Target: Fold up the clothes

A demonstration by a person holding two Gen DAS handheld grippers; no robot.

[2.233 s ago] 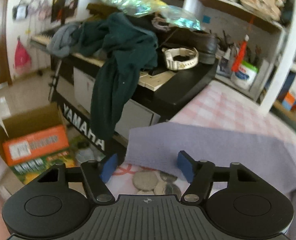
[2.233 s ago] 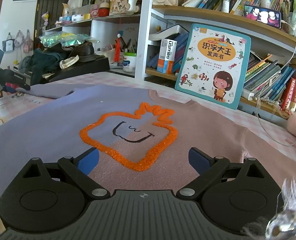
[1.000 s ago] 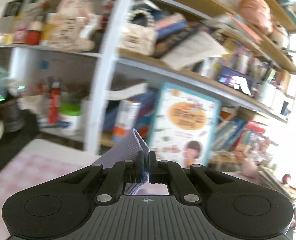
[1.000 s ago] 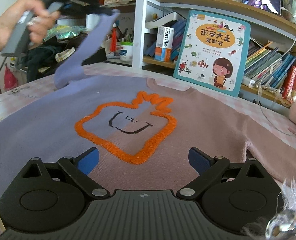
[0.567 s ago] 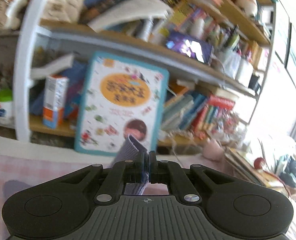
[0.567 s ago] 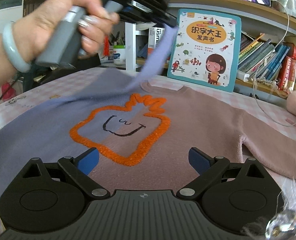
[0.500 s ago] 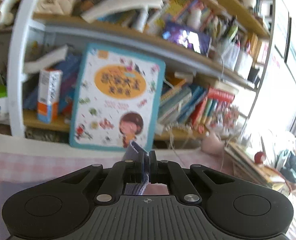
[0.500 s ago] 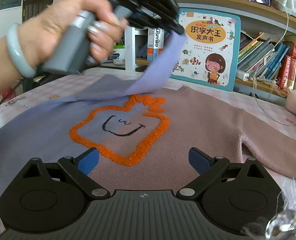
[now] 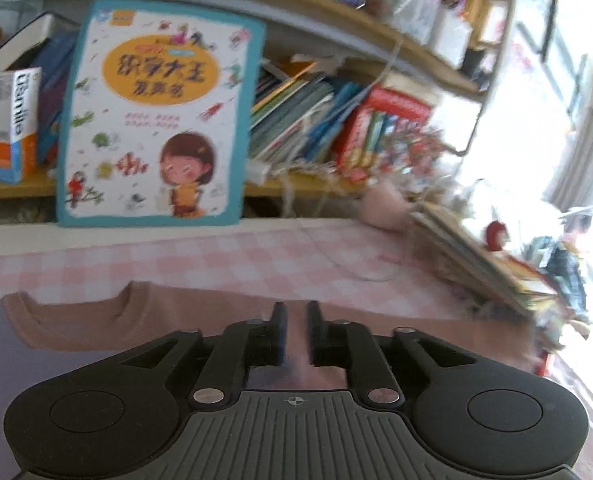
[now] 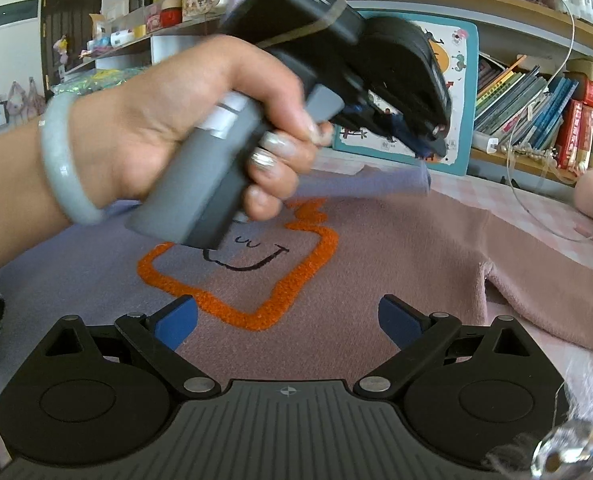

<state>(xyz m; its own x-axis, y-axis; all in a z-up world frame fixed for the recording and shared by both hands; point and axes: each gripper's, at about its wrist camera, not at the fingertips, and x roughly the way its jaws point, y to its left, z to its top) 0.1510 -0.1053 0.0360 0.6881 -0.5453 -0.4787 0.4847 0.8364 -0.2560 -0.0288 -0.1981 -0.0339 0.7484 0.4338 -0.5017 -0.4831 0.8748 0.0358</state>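
Here your left gripper [image 9: 295, 332] has just been parting its jaws off the lilac sleeve [image 10: 380, 184] now draped across the soft, limp sweater [image 10: 376, 264] lying flat on the table [image 9: 256, 256], while your right gripper [image 10: 287, 326] hangs agape and empty, so pinch the pink cuff or hem edges next.

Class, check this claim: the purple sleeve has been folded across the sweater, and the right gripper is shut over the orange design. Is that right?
Not quite. The right wrist view shows the right gripper open, its jaws wide apart over the orange design. The purple sleeve does lie folded across the sweater.
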